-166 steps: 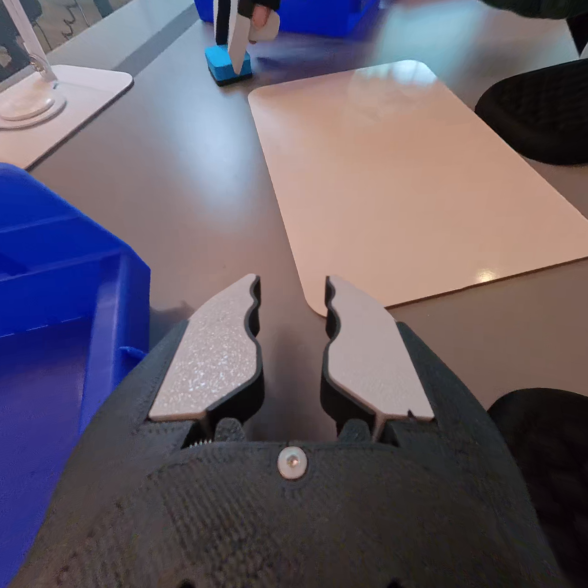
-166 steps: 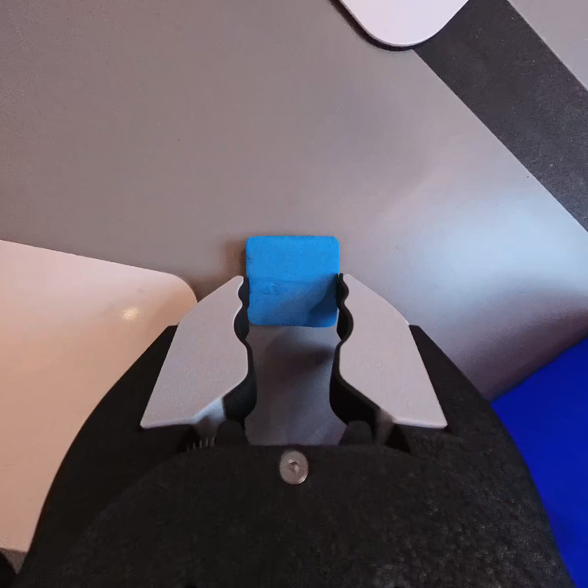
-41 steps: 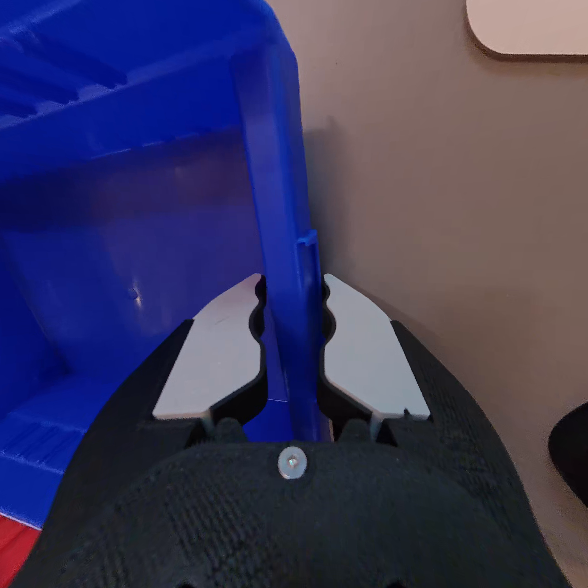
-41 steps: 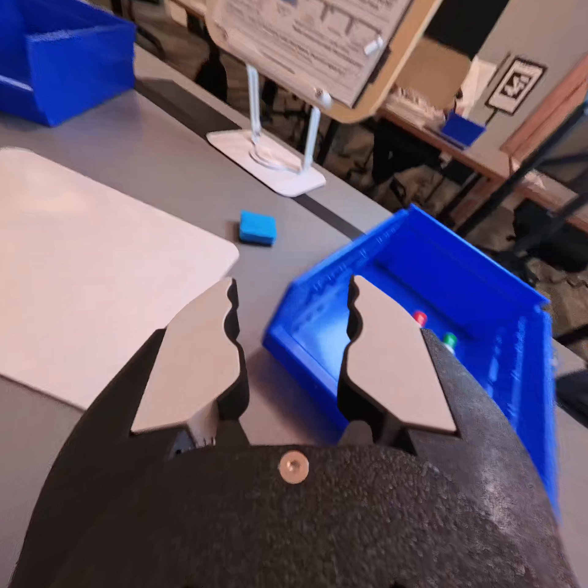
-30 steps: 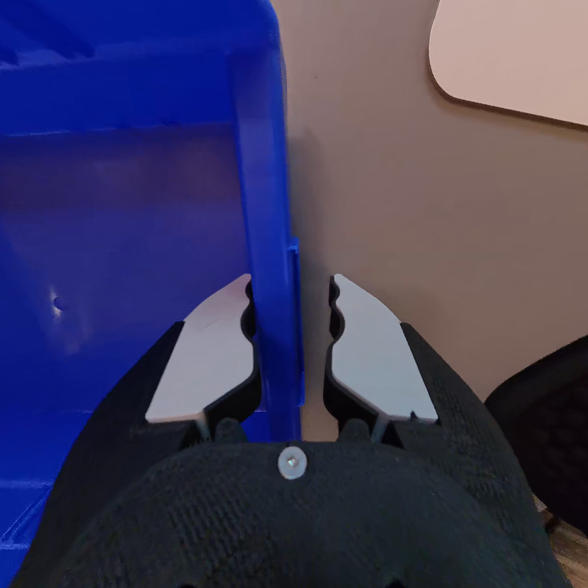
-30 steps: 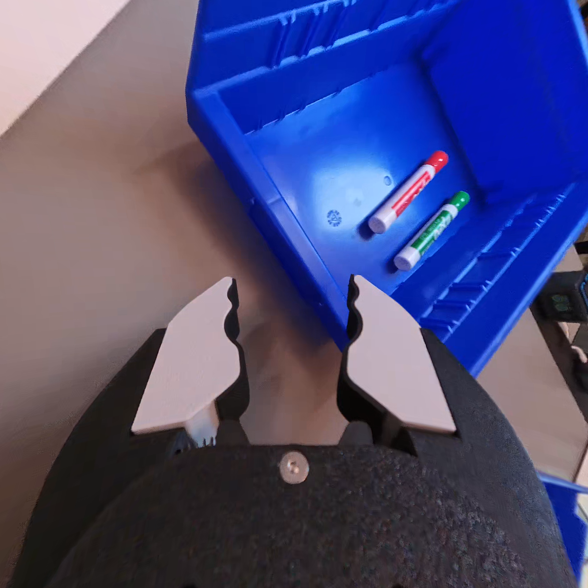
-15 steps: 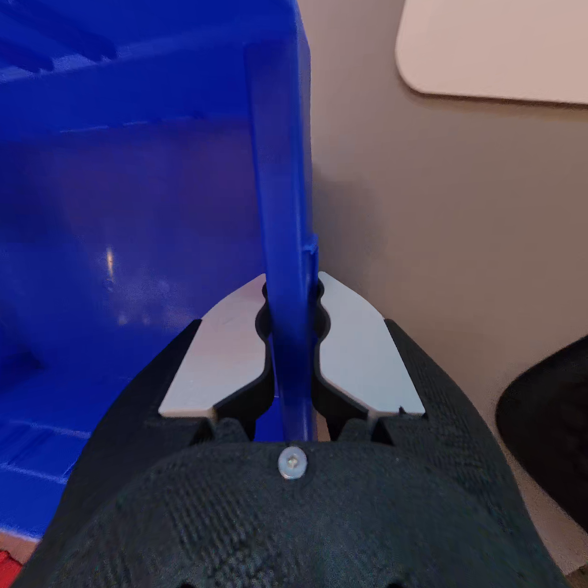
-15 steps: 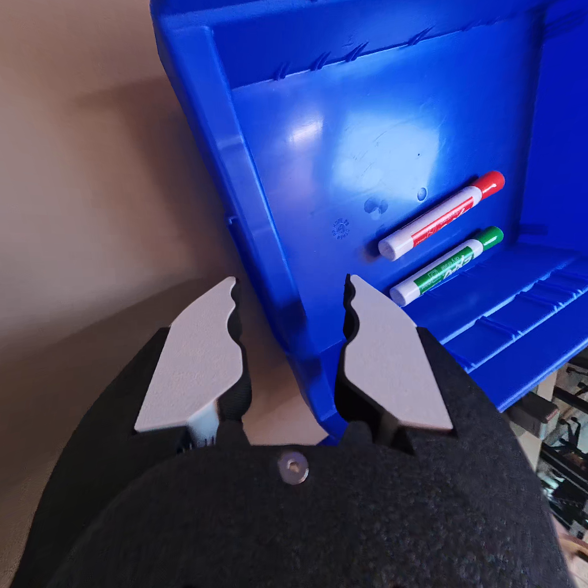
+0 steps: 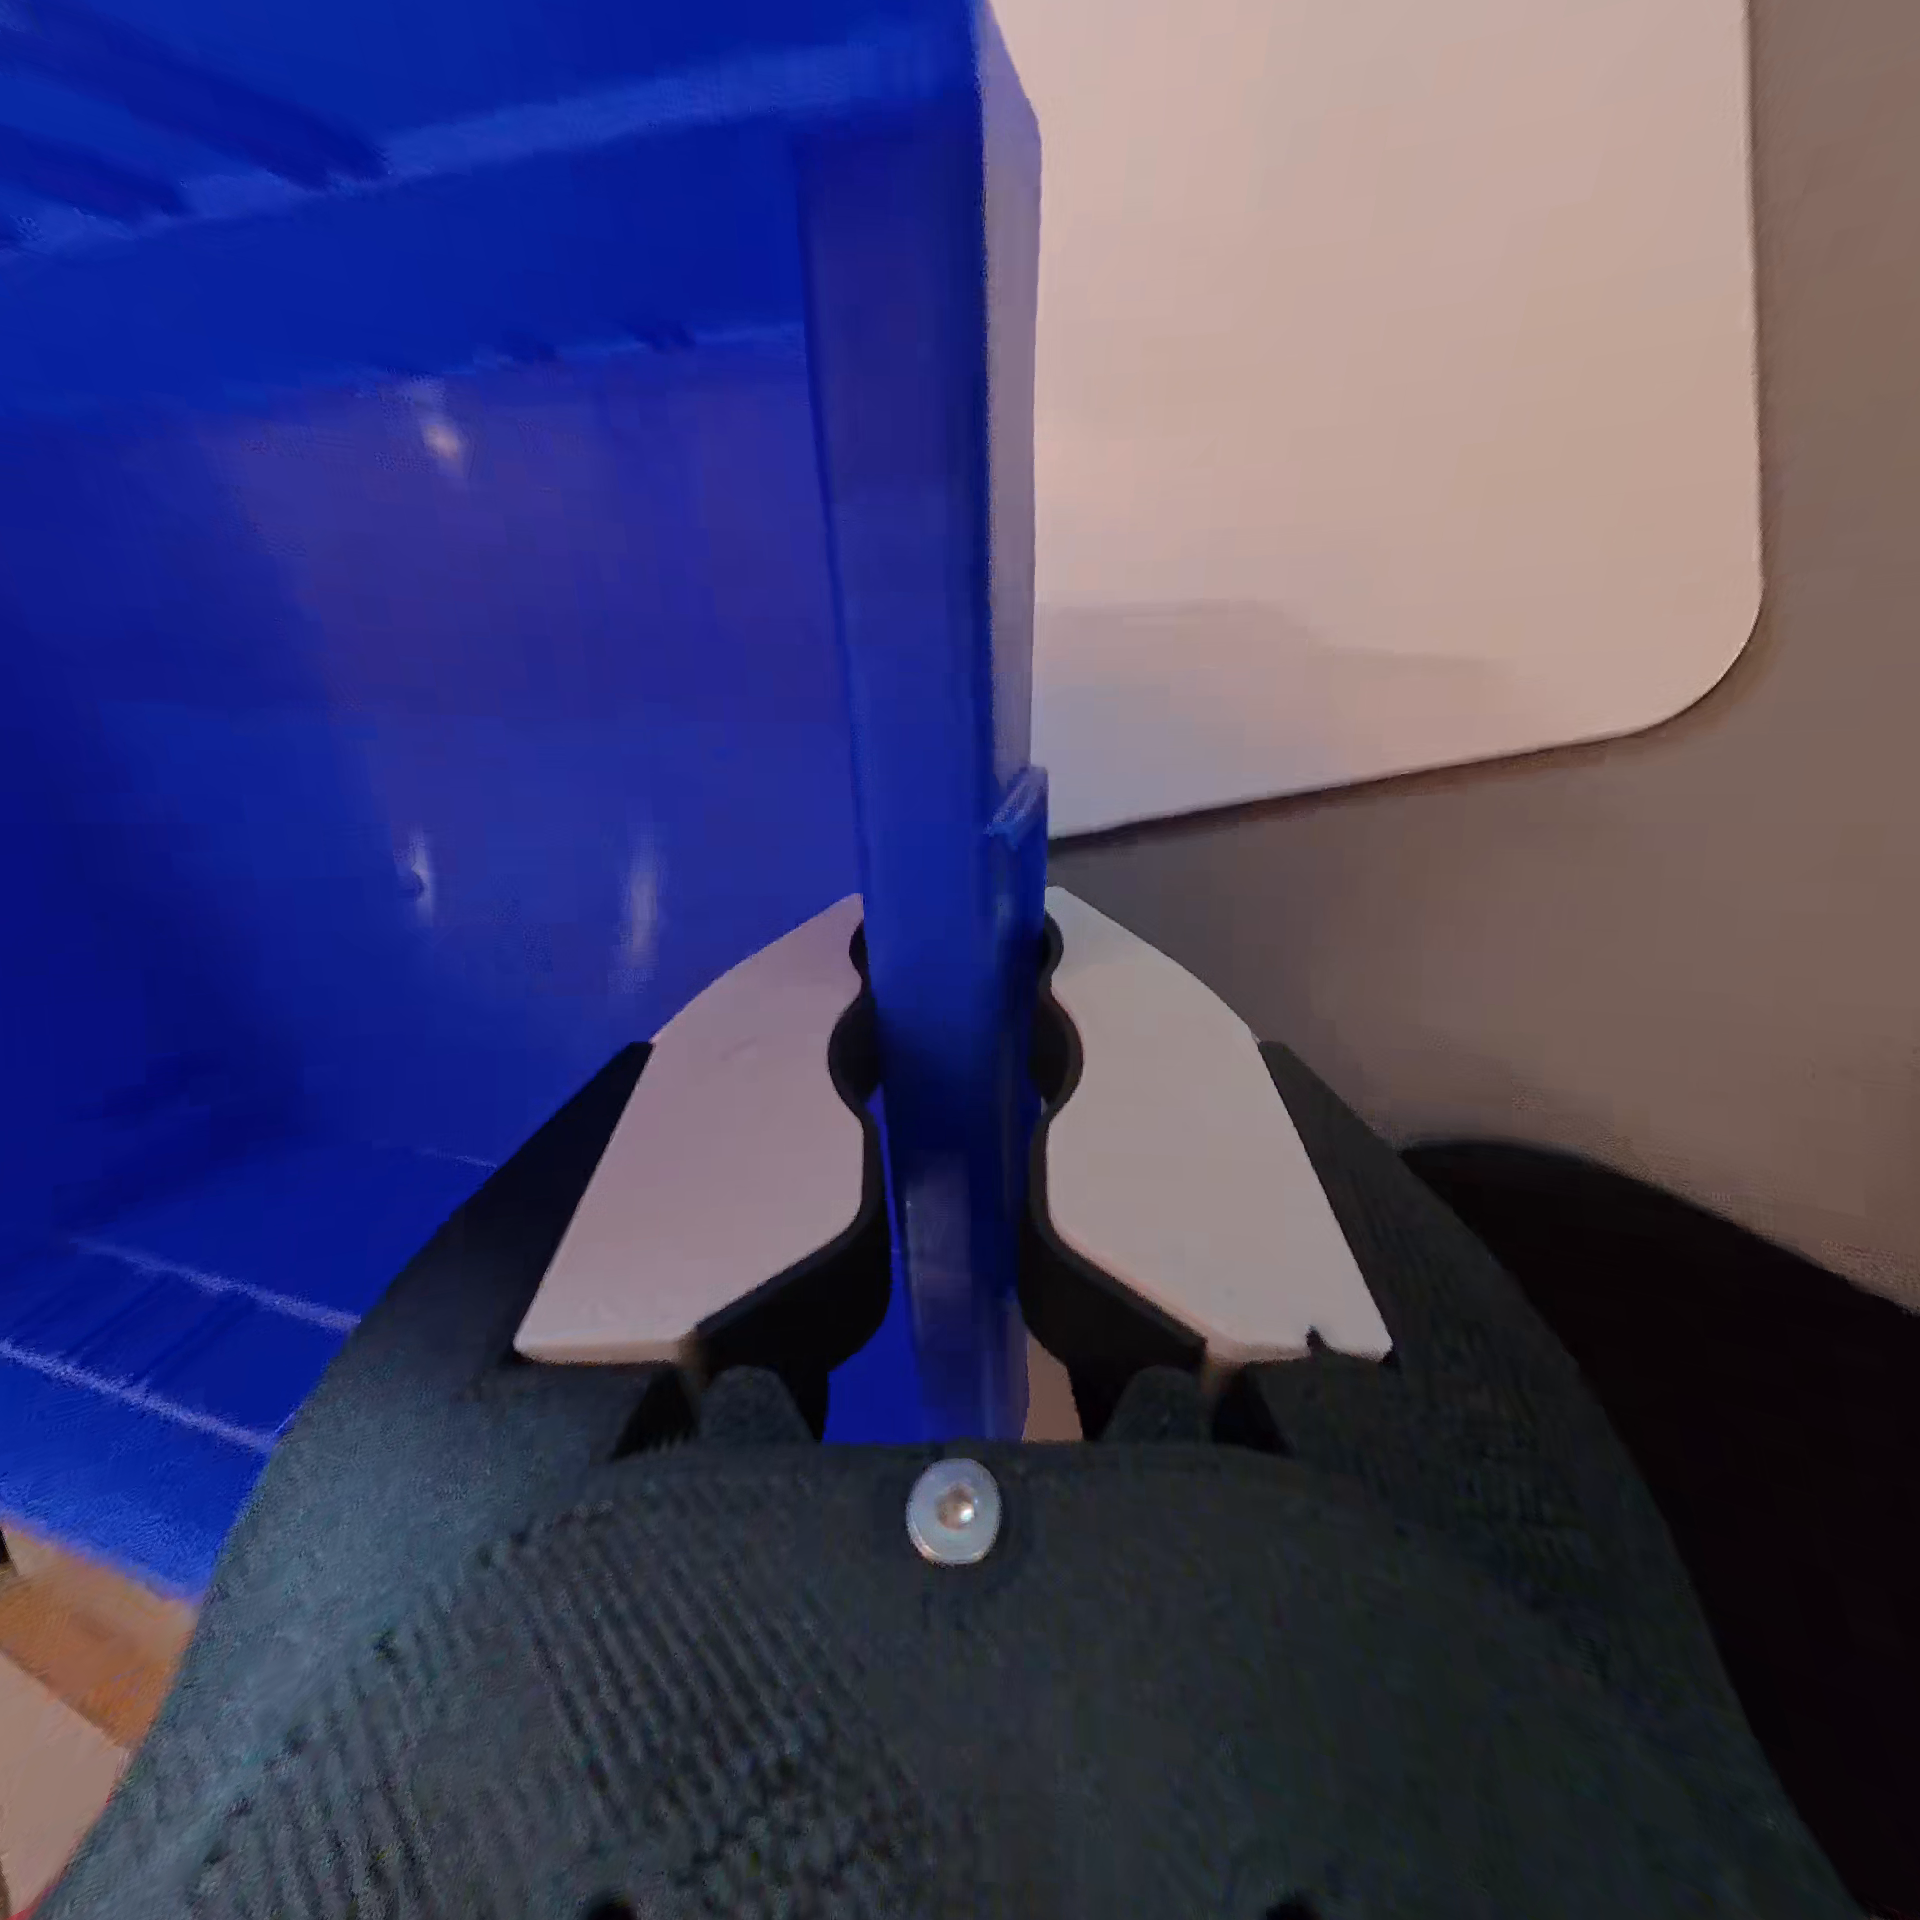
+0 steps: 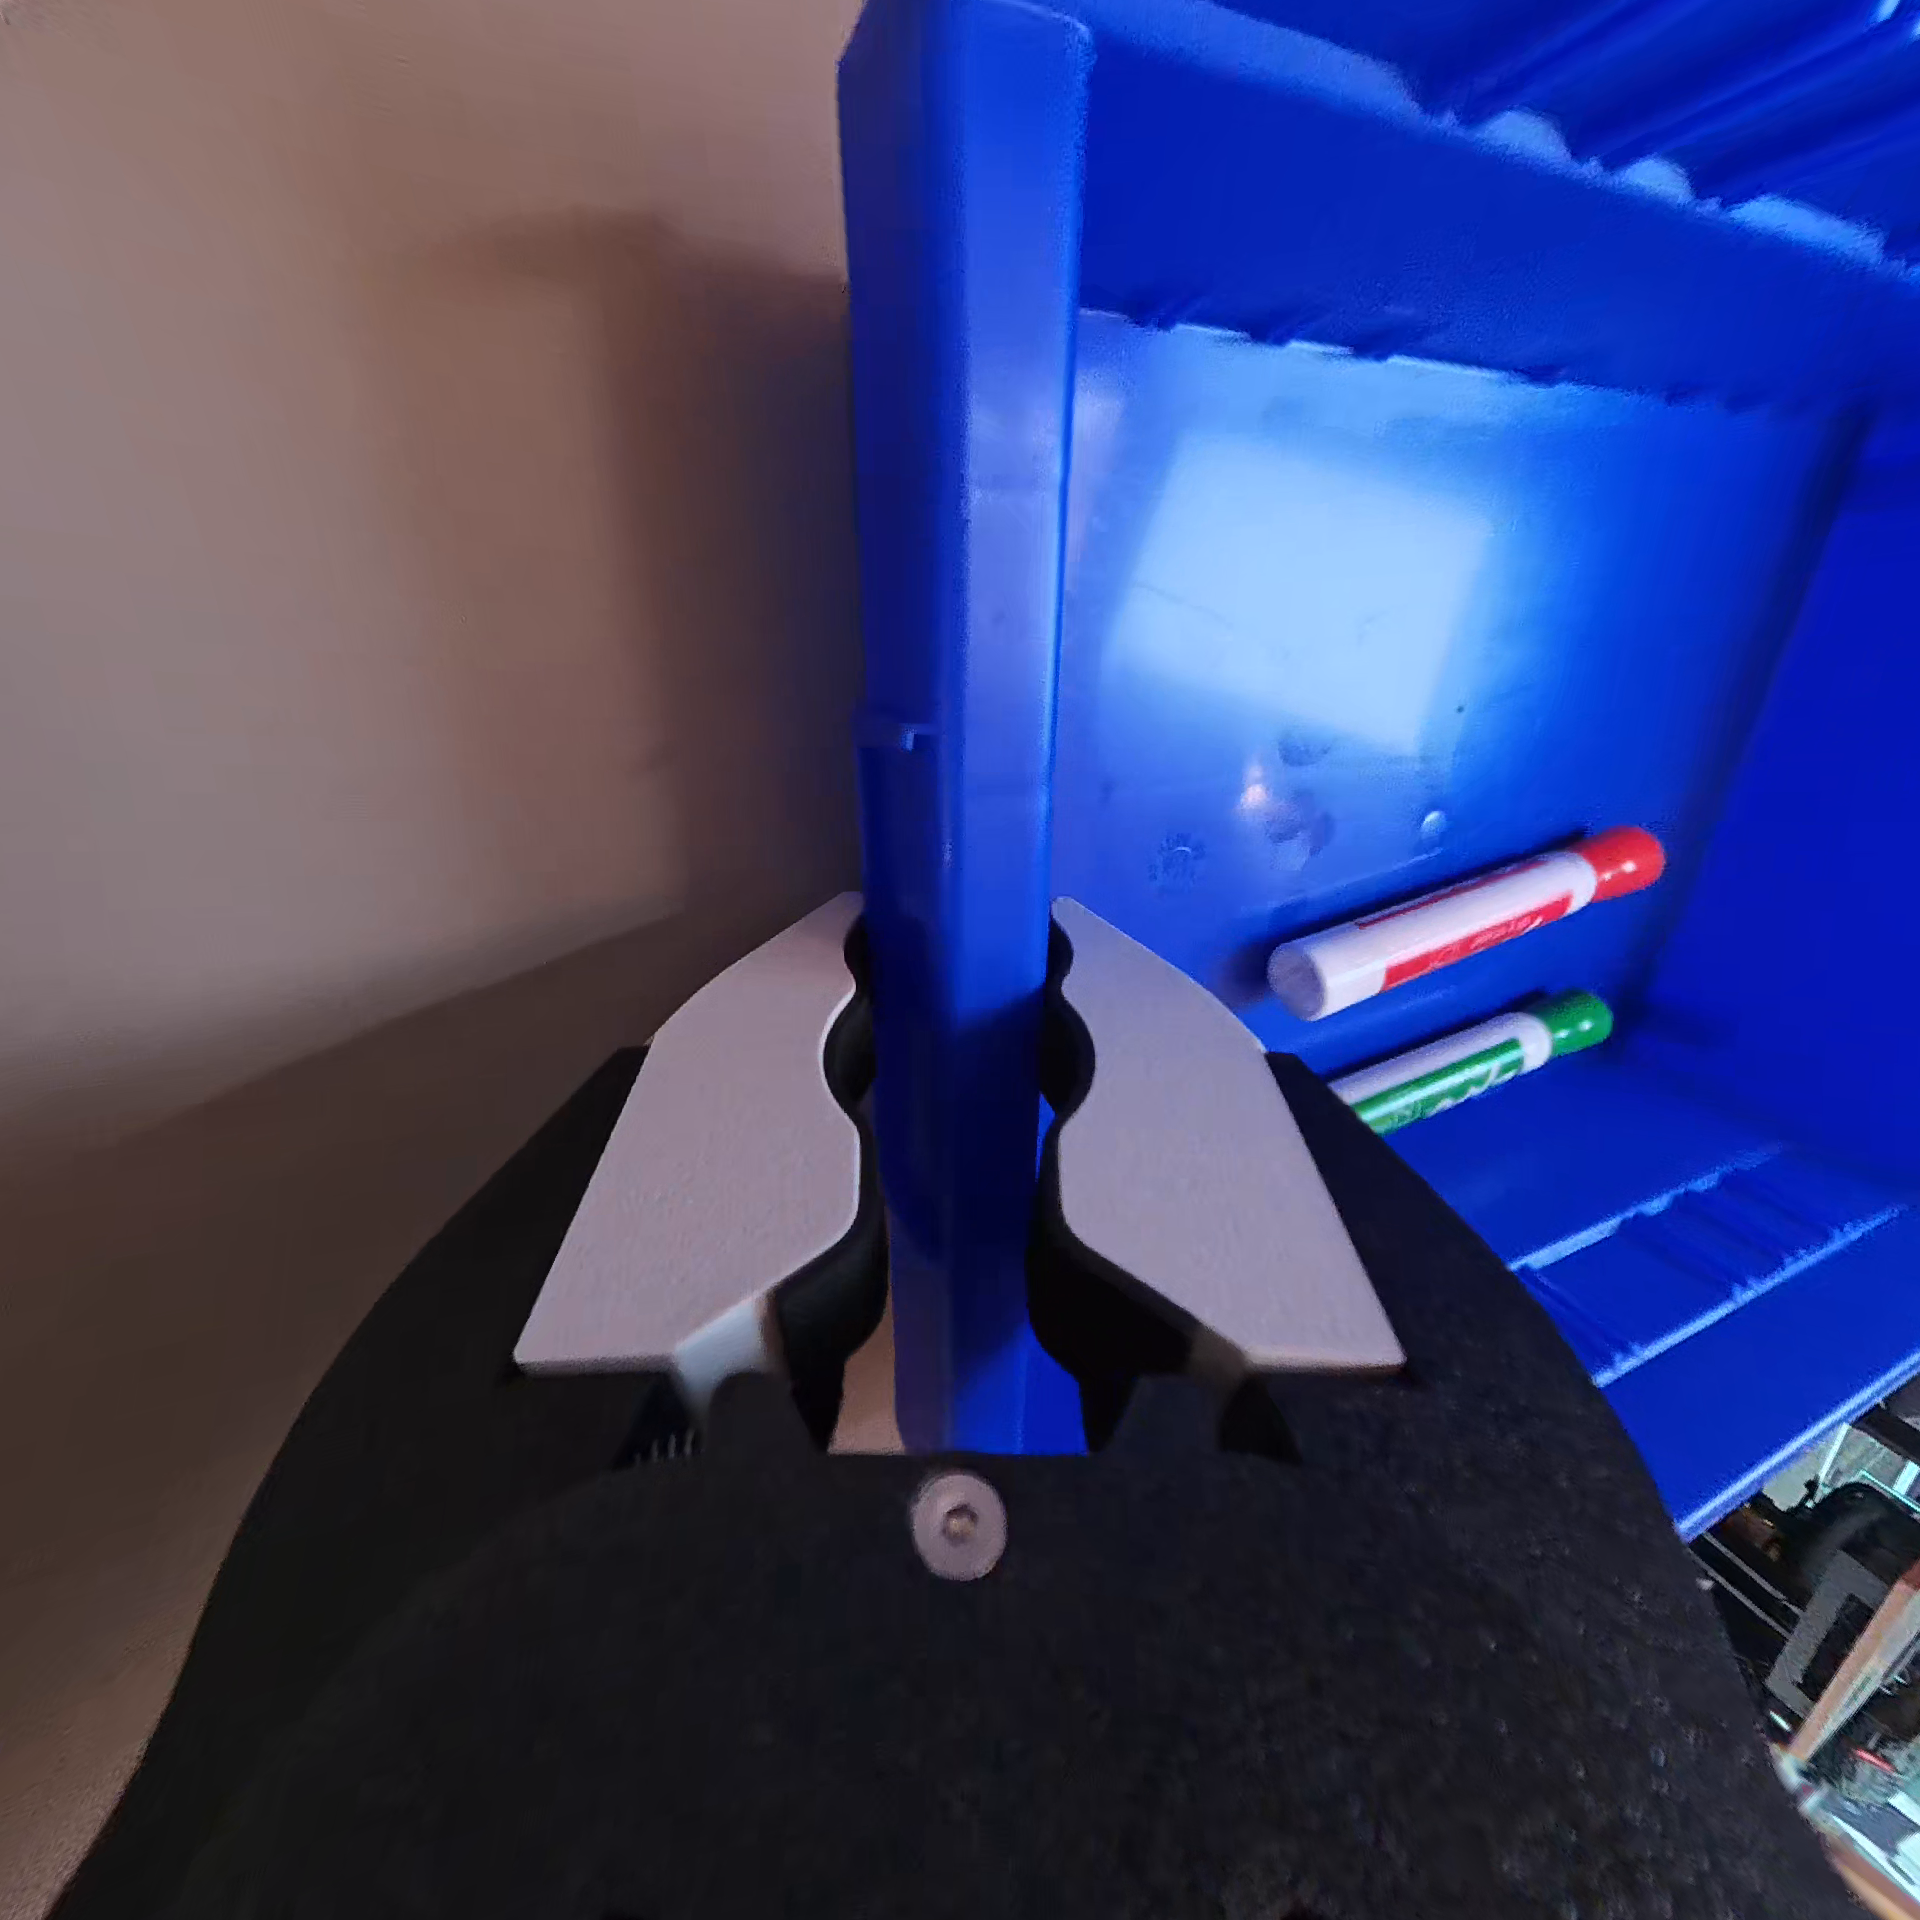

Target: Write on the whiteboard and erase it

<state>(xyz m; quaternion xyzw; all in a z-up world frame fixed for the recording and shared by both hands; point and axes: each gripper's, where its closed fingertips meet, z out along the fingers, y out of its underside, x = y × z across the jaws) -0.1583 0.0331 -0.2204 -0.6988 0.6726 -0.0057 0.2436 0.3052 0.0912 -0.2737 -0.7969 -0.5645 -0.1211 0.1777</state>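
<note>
Gripping a blue bin (image 9: 416,623) wall, my left gripper (image 9: 951,935) has both pale fingers (image 9: 727,1143) pressed against opposite faces of the upright wall, one finger inside the bin and the other outside it. My right gripper (image 10: 956,935) is clamped in the same manner on a wall of a blue bin (image 10: 1351,623), with its left finger on the outer face and its right finger on the inner face. I cannot confirm from these two views whether both grippers hold the same bin, since neither gripper appears in the other's view. Ahead and to the right of my left gripper, beyond the clamped wall, the whiteboard (image 9: 1403,416) lies flat on the grey table (image 9: 1507,935); its rounded near corner sits forward-right of the fingertips, and its surface appears blank. A dark rounded object (image 9: 1714,1351) occupies the lower right of that view, just beside the gripper body; I cannot identify it. To the right of my right gripper, inside the bin, two markers lie on the bin floor, roughly parallel and close together: a red-capped marker (image 10: 1465,920) farther from the gripper and a green-capped marker (image 10: 1486,1055) nearer to it, both with caps pointing away to the right. The table (image 10: 364,520) fills the region left of the clamped wall.
</note>
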